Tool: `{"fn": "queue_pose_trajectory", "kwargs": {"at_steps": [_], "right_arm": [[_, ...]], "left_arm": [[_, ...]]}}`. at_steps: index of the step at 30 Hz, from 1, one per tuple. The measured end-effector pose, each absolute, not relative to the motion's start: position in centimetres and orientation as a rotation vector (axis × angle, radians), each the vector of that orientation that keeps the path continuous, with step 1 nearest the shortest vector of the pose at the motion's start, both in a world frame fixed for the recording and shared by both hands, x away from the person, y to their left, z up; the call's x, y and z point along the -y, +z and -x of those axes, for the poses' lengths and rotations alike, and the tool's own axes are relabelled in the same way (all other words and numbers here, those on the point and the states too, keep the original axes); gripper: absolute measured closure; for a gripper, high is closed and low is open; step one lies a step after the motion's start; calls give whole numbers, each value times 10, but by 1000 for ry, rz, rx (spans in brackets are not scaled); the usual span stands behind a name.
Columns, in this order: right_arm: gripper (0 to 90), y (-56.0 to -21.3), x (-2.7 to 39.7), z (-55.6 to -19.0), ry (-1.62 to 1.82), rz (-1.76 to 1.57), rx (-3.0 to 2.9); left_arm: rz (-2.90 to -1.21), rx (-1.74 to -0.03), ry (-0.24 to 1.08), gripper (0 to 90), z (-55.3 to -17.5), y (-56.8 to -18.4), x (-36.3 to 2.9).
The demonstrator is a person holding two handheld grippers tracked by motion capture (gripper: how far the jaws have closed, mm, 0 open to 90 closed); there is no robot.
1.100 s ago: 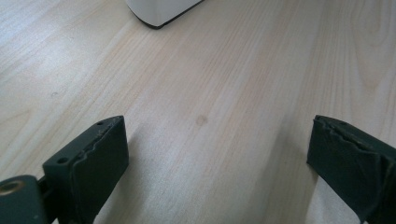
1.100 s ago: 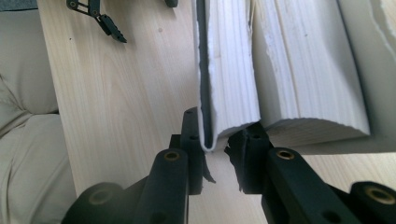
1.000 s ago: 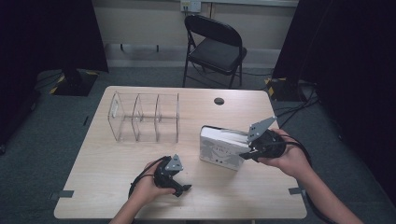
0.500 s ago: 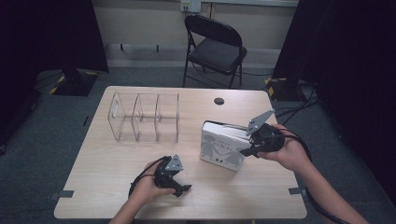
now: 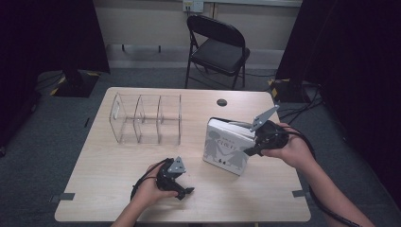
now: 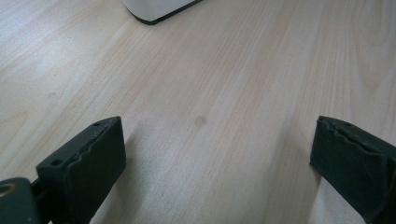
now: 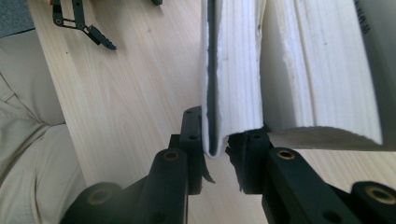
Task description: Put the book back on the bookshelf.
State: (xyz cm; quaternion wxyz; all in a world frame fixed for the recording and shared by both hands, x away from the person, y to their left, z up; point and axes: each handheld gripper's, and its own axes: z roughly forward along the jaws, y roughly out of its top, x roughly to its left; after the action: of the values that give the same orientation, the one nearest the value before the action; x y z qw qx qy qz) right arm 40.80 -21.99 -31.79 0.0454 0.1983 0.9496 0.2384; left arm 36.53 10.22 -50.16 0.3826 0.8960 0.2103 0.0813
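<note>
White hardcover book [image 5: 226, 150], figures printed on its cover, is standing tilted on the pale wood bench [image 5: 118, 189], right of centre. Right tongs [image 5: 250, 150] are pinching its front cover and some pages at the edge, leaving the rest of the page block apart. Left tongs [image 5: 187, 193] are resting on the bench near the front edge, jaws spread wide and gripping nothing. Clear acrylic three-compartment organizer [image 5: 146, 119] is sitting well apart at the left rear.

From my left gripper view the book [image 6: 156, 8] is cut off at the top edge, just a white corner; its cover print [image 5: 222, 146] in the high view is too small to read; my right gripper's [image 5: 248, 152] jaws hide behind the cover there.
</note>
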Motion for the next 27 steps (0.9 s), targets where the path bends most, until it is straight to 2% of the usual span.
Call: {"fn": "queue_pose_trajectory", "kwargs": {"at_steps": [8, 27], "right_arm": [[754, -317, 219, -411, 715, -652, -2907], [735, -317, 219, -412, 699, -647, -2900]], "left_arm": [[-2311, -520, 214, 0, -366, -501, -101], [-2317, -551, 217, 0, -365, -500, -99]]}}
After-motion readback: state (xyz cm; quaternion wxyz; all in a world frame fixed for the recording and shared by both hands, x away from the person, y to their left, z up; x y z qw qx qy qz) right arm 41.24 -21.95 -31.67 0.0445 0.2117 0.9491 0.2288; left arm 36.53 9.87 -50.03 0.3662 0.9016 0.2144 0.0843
